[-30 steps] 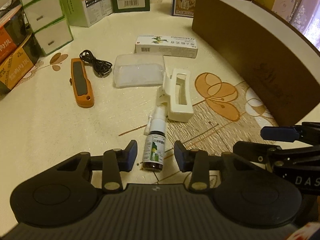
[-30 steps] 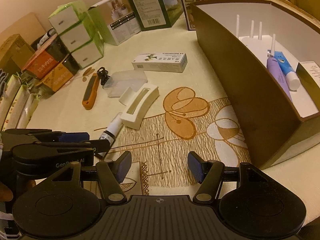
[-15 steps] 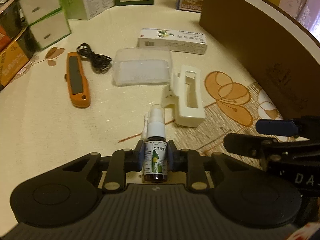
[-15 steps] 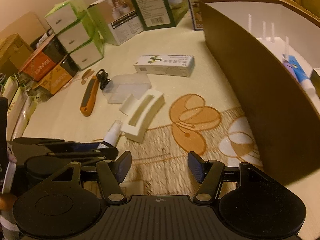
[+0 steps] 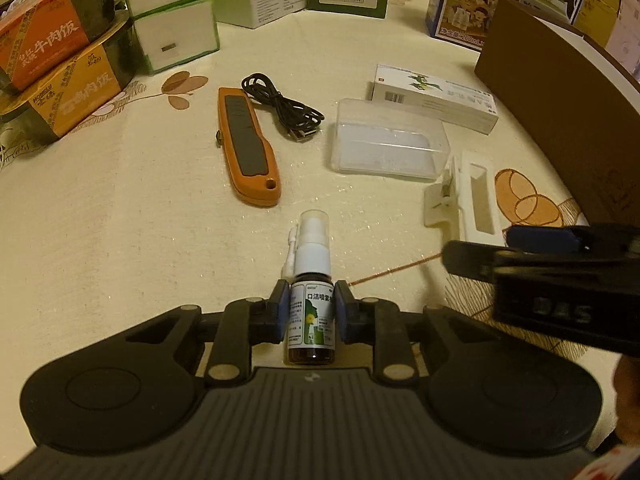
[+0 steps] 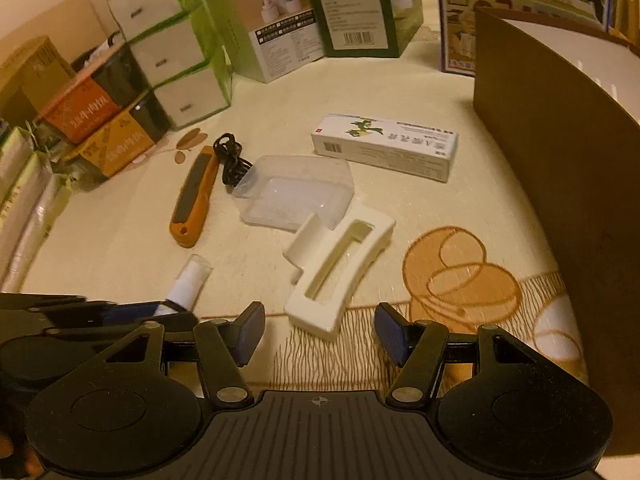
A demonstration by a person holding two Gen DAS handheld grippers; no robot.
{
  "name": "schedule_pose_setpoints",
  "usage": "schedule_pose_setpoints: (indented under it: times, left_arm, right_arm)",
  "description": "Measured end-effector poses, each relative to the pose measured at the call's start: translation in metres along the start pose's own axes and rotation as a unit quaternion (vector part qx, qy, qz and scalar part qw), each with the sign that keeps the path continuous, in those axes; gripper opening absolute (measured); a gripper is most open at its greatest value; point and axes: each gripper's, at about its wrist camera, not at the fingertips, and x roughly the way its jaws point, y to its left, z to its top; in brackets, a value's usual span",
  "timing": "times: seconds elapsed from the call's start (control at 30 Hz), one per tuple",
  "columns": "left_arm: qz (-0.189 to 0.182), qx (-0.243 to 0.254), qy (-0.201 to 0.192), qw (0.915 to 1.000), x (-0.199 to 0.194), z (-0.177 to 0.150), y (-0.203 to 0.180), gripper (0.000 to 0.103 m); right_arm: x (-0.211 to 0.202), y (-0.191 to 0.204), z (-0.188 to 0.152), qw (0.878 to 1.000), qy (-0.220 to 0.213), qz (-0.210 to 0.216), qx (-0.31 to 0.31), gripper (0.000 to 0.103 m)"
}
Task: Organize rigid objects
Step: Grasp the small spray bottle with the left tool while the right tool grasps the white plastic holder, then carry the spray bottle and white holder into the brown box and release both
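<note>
The left tongs (image 5: 310,312) pinch a small brown spray bottle (image 5: 311,320) by its labelled body, both blue pads flat against its sides, its white nozzle and clear cap pointing away from the camera over the cream table (image 5: 120,240). The right tongs (image 6: 316,334) are spread wide with nothing between them, hovering just short of a white plastic holder (image 6: 340,272) with a long slot. Beyond the bottle an orange utility knife (image 5: 248,152) lies flat, with a coiled black cable (image 5: 284,108) just beside its far end. A clear plastic case (image 5: 386,146) sits to the right of the cable, and behind it lies a white medicine carton (image 5: 436,98). A tall brown box (image 6: 560,160) stands along the right side of the table, its white inside only partly visible. Stacked cartons and packaged food boxes line the far and left edges. From the left wrist view, the right tongs appear as a dark shape at the right, near the holder.
</note>
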Motion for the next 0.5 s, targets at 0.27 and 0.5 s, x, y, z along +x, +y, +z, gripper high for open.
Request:
schedule_pose_setpoints:
  times: [0.27,0.5]
  left_arm:
    - [-0.002,0.000,-0.002,1.0000,0.003,0.004,-0.005,0.021]
    - [-0.009,0.002,-0.001,1.0000,0.002,0.000,-0.012,0.021]
  right_arm:
    - [0.018,0.005,0.007,0.999,-0.003,-0.025,-0.041,0.034]
    - [0.001,-0.004,-0.009,0.998,0.001,-0.014,-0.054,0.029]
